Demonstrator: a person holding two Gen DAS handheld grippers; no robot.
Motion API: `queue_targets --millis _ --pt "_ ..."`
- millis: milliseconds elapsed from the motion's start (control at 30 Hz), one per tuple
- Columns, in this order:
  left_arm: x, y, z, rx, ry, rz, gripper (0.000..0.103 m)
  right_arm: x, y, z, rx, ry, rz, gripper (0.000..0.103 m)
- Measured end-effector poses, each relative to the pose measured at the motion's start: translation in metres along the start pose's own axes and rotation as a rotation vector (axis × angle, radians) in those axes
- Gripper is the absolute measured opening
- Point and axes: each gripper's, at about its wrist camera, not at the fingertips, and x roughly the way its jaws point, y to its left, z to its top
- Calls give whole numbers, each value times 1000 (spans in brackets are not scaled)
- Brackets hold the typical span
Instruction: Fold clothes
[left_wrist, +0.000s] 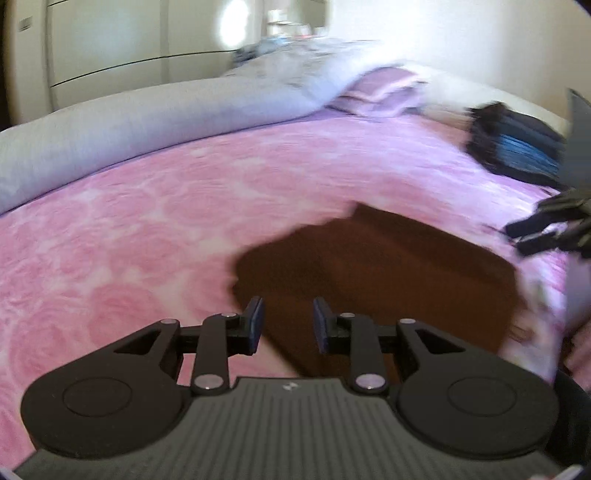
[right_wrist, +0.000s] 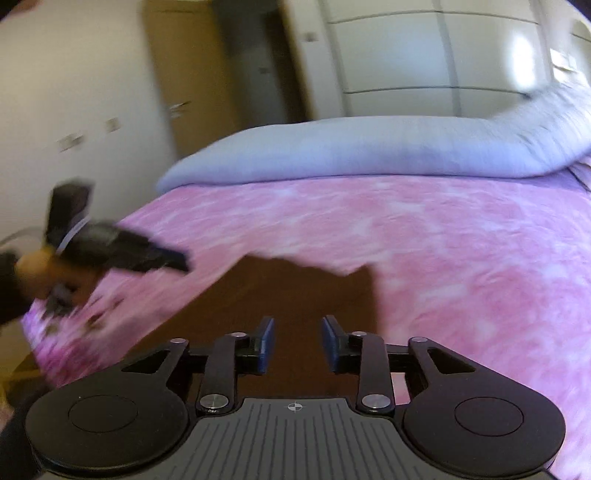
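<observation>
Brown garment (left_wrist: 388, 273): laid flat on the pink bedspread (left_wrist: 129, 229), edges blurred, apparently folded. Left gripper (left_wrist: 287, 325): held above the garment's near edge, jaws parted, nothing pinched. Right gripper (right_wrist: 297, 345): likewise parted and empty over the garment. Grey duvet (right_wrist: 351, 147): bunched along the far side. Dark clothes pile (left_wrist: 517, 144): set well apart.

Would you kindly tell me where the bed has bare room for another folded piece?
Free: the pink bedspread between the brown garment and the grey duvet. Crowded: the dark clothes pile by the lilac pillow.
</observation>
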Motion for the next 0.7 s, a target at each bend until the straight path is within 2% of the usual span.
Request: queue_targets --millis 67,133,233,267,333,367,433,567,700 --pt "3 -22 -12 40 34 -32 25 1 17 -29 -7 27 -5 35" --pt "15 -40 -27 96 93 -29 25 14 13 -56 30 97 -51 35" --pt "17 -56 -36 164 90 27 24 8 19 -56 -16 113 -91 35" --pt "14 -58 -32 158 84 30 24 4 23 -55 -39 114 -102 35" --pt "7 -62 -23 152 49 31 24 -3 30 -43 -114 88 -101 39" --pt "6 -64 -20 151 34 27 24 -2 26 -36 -120 73 -97 43" --pt "14 -69 -18 166 47 15 24 7 12 -19 -94 51 -97 46" --pt "43 -75 -24 224 118 19 24 46 -19 13 -93 66 -83 45" --pt "55 -66 -28 180 106 0 24 99 -43 40 -111 126 -30 45"
